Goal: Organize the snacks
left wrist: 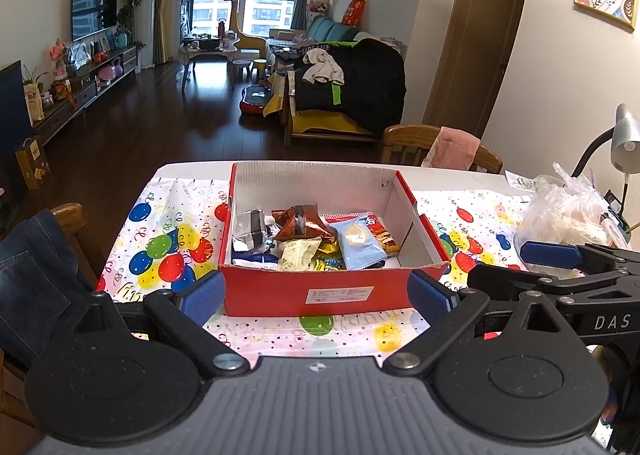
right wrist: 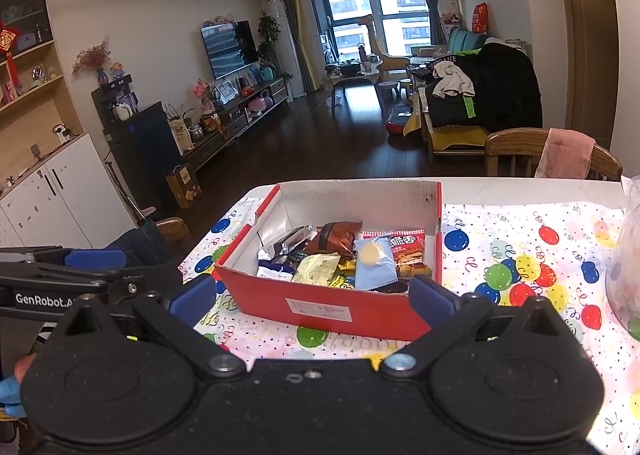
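- Sitting on the balloon-print plastic tablecloth (left wrist: 168, 239): one red cardboard box with a white inside (left wrist: 320, 289), open top, a white label on its near wall.
- One box only; all visible snacks are inside it, piled toward the near-left part of its floor, far-right part bare.
- Countable packets: one light-blue packet with a round yellow-white print (left wrist: 360, 241), one brown foil packet (left wrist: 302, 225), one red packet with a cracker print (right wrist: 410, 253), one silver foil packet (left wrist: 250, 231), one pale cream-green packet (right wrist: 316, 269), one blue-and-white packet (left wrist: 256, 257) at the near-left corner. Yellow wrappers underneath; can't count those.
- Left gripper (left wrist: 318, 293): blue-padded fingers spread wide, holding nothing, hovering just short of the box's near wall, one finger toward each near corner.
- Right gripper (right wrist: 312, 295): fingers also wide apart, holding nothing, same side of the box, angled from the right.
- One crumpled clear plastic bag (left wrist: 568, 211) on the table, right of the box, apart from it.
- Two wooden chairs: one (left wrist: 404, 143) at the far side with a pink cloth (left wrist: 454, 149) on its back, another at the left edge.
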A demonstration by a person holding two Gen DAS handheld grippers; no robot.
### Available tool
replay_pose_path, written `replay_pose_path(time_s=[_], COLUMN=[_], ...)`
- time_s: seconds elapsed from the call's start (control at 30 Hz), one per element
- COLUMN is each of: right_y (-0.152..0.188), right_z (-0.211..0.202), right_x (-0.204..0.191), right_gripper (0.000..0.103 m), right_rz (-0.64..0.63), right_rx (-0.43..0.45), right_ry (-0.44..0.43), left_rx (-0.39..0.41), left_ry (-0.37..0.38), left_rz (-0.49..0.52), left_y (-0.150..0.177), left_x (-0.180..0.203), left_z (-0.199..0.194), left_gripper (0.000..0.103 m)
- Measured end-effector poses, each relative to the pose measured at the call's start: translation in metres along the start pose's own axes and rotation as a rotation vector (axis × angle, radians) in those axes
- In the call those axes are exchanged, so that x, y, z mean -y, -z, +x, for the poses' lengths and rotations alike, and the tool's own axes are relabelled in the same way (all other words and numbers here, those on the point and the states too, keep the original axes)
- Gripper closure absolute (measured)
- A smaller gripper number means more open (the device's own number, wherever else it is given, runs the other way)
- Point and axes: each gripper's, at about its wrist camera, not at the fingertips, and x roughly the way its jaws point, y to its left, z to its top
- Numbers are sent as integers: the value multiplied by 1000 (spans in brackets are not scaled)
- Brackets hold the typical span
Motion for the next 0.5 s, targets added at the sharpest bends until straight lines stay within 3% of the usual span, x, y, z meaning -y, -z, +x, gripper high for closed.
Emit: replay_pose_path(time_s=[0.5], right_y=[13], right_z=[3], right_x=[7], right_gripper=[0], right_rz=[20], right_rx=[-12], right_ry=[15], left_rx=[-30], left_ry=[18], left_rz=[-31], left_y=[4], left_x=[-3], left_z=[6], left_gripper=[5])
